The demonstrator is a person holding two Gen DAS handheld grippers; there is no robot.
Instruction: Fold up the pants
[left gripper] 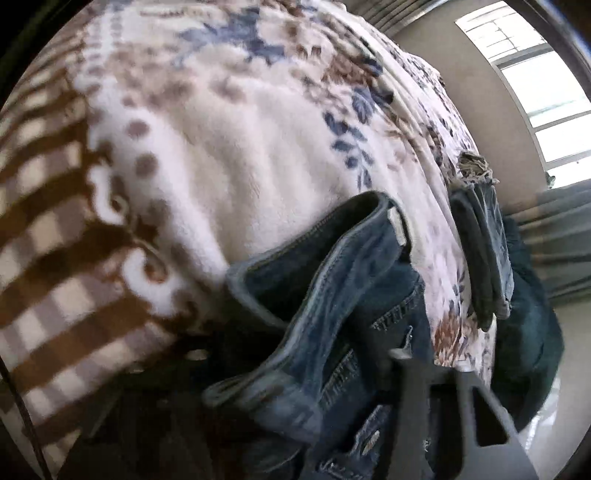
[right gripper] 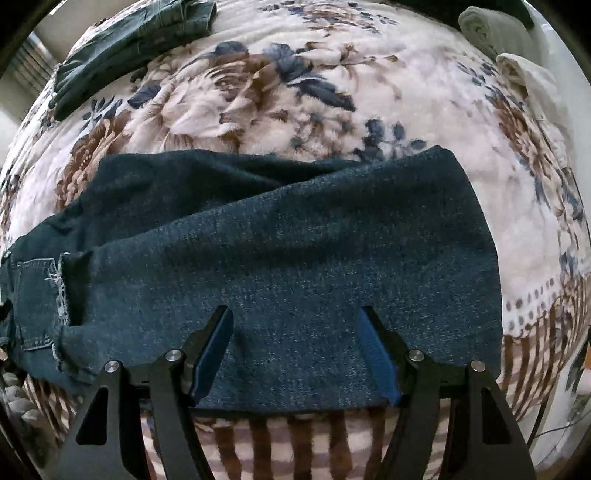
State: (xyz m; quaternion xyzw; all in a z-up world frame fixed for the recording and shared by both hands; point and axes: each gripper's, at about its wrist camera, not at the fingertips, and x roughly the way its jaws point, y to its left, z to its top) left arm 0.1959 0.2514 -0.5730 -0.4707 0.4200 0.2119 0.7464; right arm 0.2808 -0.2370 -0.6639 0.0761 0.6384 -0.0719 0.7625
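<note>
Dark blue jeans (right gripper: 280, 266) lie folded across the floral blanket (right gripper: 258, 96), the fold at the right, a pocket and frayed edge at the left. My right gripper (right gripper: 295, 317) is open just above the jeans' near edge, fingers (right gripper: 218, 343) apart and empty. In the left wrist view the jeans' waistband (left gripper: 325, 280) with zipper and button is bunched up close to the camera. My left gripper (left gripper: 369, 373) is mostly covered by the denim; one finger (left gripper: 413, 380) shows, and it appears to be shut on the waistband.
A second pair of dark pants (right gripper: 133, 40) lies at the far left of the bed. Rolled light towels (right gripper: 495, 33) sit at the far right. The blanket's brown checked border (right gripper: 295, 443) runs along the near edge. A window (left gripper: 535, 92) is on the wall.
</note>
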